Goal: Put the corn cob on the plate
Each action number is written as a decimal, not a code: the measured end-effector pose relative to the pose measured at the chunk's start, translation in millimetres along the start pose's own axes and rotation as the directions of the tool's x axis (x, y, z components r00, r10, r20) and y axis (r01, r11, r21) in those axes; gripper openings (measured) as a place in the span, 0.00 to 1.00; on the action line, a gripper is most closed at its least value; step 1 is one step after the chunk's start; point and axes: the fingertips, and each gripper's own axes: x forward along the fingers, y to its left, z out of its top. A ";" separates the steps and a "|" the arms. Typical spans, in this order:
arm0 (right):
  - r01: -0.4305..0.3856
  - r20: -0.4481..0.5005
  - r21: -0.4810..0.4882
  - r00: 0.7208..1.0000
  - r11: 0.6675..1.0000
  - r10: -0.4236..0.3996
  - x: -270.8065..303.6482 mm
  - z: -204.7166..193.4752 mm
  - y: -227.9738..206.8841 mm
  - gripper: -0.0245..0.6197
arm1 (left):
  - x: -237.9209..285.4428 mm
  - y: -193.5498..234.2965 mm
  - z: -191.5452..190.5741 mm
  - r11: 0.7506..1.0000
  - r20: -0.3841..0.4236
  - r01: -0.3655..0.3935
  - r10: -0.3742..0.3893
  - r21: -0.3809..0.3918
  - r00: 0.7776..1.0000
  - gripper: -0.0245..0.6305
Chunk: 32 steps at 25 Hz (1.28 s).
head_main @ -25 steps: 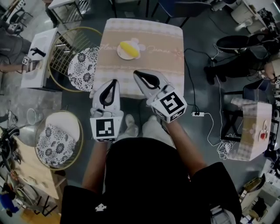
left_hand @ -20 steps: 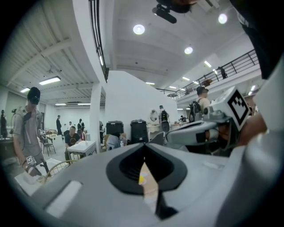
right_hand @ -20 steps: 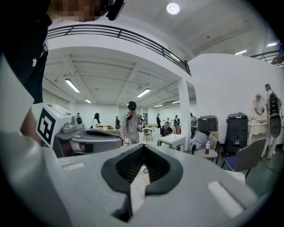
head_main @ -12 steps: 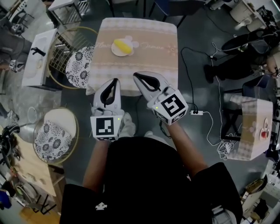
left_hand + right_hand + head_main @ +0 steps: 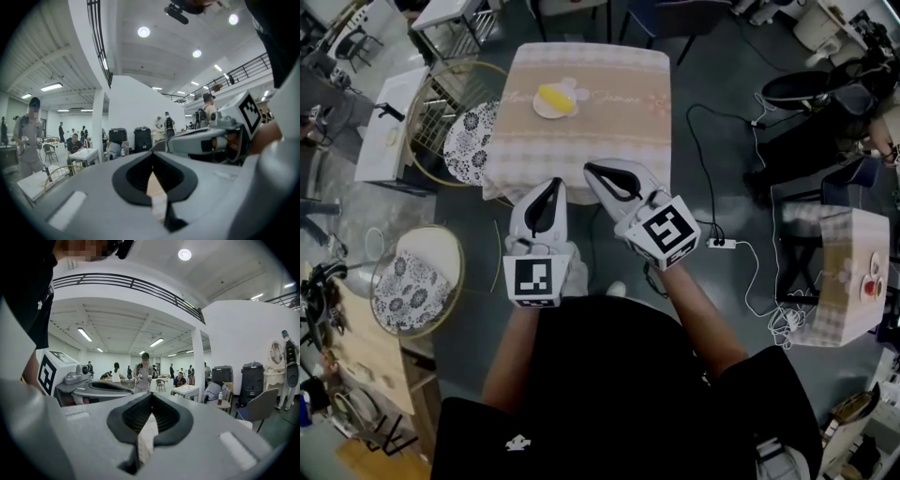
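From overhead, the corn cob [image 5: 555,97] lies on the plate [image 5: 546,113] near the bench's [image 5: 619,122] far-left corner. The left claw [image 5: 555,181] and right claw [image 5: 589,167] hover at its near edge. Each claw's own view shows it pinched together, empty. A careless reach might knock the cob off. Neither claw view shows the cob.

Head view steeply down over table [image 5: 619,131]; both gripper views level, forward.
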 end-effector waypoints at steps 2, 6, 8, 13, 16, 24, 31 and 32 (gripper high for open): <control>-0.007 0.001 0.001 1.000 1.000 0.007 -8.5 0.7 4.9 0.04 | -6.0 -9.0 2.7 1.000 0.008 0.003 -0.003 0.026 1.000 0.05; -0.029 0.021 -0.003 0.999 1.000 0.029 -19.5 1.2 16.8 0.04 | -18.9 -18.7 4.7 0.999 0.015 -0.014 0.013 0.040 1.000 0.05; -0.038 0.032 -0.007 0.999 0.999 0.038 -26.0 4.3 22.9 0.04 | -25.4 -23.5 5.3 0.999 0.017 -0.024 0.023 0.041 1.000 0.05; -0.045 0.042 -0.008 0.998 0.999 0.046 -46.6 5.9 38.1 0.04 | -41.3 -42.8 6.6 0.999 0.025 -0.034 0.033 0.042 0.999 0.05; -0.050 0.052 -0.006 0.997 0.999 0.050 -59.6 6.1 46.2 0.04 | -50.3 -56.3 8.3 0.998 0.030 -0.036 0.034 0.050 0.999 0.05; -0.047 0.060 -0.003 0.997 0.999 0.047 -90.0 -2.2 57.4 0.04 | -75.0 -81.0 6.5 0.997 0.026 -0.056 0.055 0.056 0.998 0.05; -0.080 0.077 0.003 0.994 0.997 0.080 -90.3 1.6 79.6 0.04 | -93.0 -80.2 9.6 0.995 0.029 -0.073 0.071 0.074 0.997 0.05; -0.082 0.080 -0.001 0.993 0.997 0.082 -89.9 0.8 81.7 0.04 | -95.4 -79.8 10.0 0.994 0.031 -0.076 0.074 0.075 0.997 0.05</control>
